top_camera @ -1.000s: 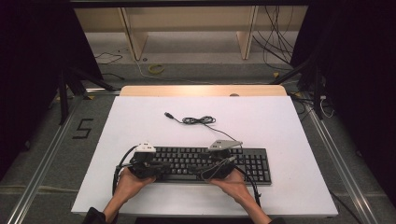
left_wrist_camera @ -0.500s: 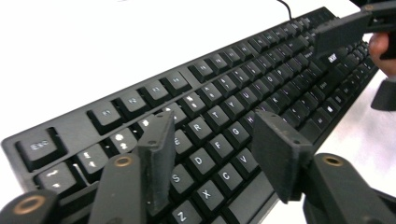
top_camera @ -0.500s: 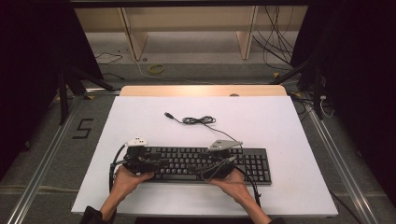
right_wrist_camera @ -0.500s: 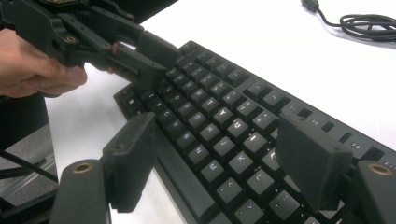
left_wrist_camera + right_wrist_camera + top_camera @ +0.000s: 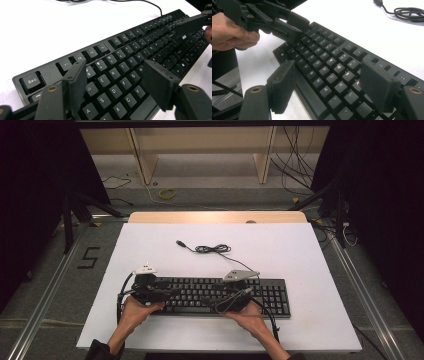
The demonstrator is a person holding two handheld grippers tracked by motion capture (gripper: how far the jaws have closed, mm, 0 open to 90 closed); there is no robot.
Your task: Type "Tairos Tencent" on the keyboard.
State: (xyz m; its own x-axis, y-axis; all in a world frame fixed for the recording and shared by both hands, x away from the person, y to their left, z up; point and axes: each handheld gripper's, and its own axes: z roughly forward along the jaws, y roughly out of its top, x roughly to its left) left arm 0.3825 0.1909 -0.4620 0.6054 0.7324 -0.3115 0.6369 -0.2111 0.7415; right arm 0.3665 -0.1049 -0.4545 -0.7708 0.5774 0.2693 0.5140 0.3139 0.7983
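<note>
Table [image 5: 310, 255]: I see the white top with a coiled cable [image 5: 212, 249] lying well behind.
Keyboard [image 5: 220, 292]: near my edge, long axis running left to right.
Left gripper [image 5: 113, 82]: over the letter keys at the keyboard's left end; jaws just opened, spread, nothing between.
Right gripper [image 5: 324, 82]: over mid-right keys, jaws spread, gripping nothing.
Nearer hand: I judge both equally near.

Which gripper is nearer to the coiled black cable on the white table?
The right gripper, just in front of the coiled black cable. The left gripper is farther, over the black keyboard's opposite end.
</note>
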